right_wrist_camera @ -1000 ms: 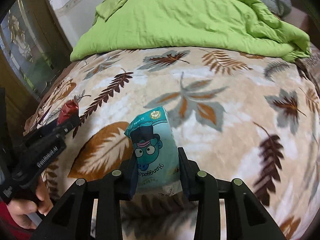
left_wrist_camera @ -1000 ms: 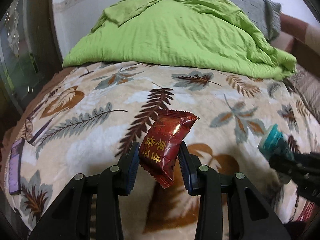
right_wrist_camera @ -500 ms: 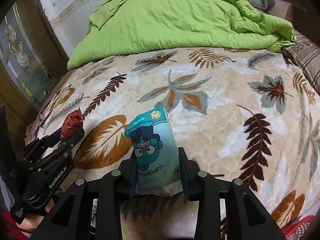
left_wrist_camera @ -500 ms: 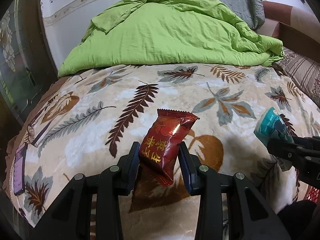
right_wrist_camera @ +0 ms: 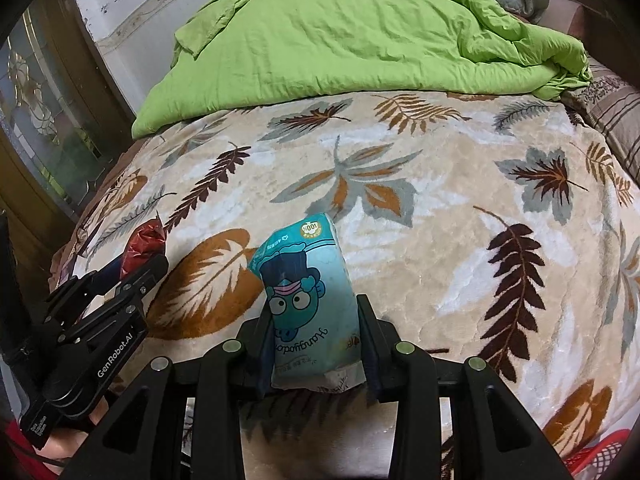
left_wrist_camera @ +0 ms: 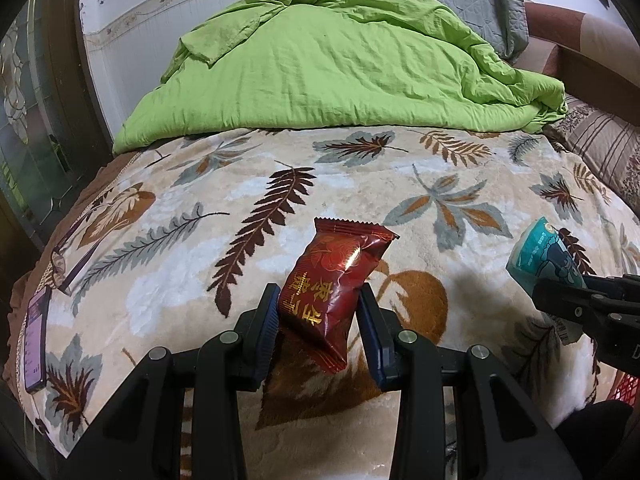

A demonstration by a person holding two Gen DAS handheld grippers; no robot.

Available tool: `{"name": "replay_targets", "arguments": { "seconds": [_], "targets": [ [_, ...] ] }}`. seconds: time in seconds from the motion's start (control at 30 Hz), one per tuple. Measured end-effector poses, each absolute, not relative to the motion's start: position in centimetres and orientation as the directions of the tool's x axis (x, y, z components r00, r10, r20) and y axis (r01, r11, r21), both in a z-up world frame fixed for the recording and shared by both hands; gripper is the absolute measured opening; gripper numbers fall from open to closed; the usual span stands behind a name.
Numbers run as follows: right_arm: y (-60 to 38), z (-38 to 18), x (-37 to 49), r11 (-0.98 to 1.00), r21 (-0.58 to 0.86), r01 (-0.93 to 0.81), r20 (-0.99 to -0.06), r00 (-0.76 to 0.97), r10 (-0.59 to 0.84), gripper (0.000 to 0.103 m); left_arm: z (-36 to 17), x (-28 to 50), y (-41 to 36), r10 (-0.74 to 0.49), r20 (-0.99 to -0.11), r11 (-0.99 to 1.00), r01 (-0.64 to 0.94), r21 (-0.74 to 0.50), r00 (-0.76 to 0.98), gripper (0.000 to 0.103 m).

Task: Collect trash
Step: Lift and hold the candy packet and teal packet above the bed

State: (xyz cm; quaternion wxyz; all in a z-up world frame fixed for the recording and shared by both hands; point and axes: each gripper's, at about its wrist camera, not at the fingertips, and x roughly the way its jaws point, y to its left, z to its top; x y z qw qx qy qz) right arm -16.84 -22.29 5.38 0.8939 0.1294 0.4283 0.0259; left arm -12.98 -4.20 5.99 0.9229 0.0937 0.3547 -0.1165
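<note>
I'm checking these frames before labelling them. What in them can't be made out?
- Red mesh basket: right wrist view, cut off by the corner; contents unseen.
- Dark red foil snack wrapper: left wrist view, sides covered by the jaws.
- Teal cartoon tissue pack: small print unreadable.
- Phone: screen too small.

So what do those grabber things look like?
Both are black plastic. The left gripper has two angled fingers with round silver screws and dark blue ribbed pads. The right gripper matches it. Seen from the right camera, the left one's body carries white lettering reading GenRobot.AI.
</note>
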Motion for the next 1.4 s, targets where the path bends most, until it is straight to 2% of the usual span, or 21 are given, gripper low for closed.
{"name": "replay_targets", "arguments": {
  "seconds": [1.4],
  "targets": [
    [-22.6,5.8,-17.6,0.960,0.263,0.096,-0.742,0.656,0.138,0.039,6.5,-13.7,-5.1,-0.163,-0.668,0.951,0.296,0.090,0.727,0.037]
  ]
}}
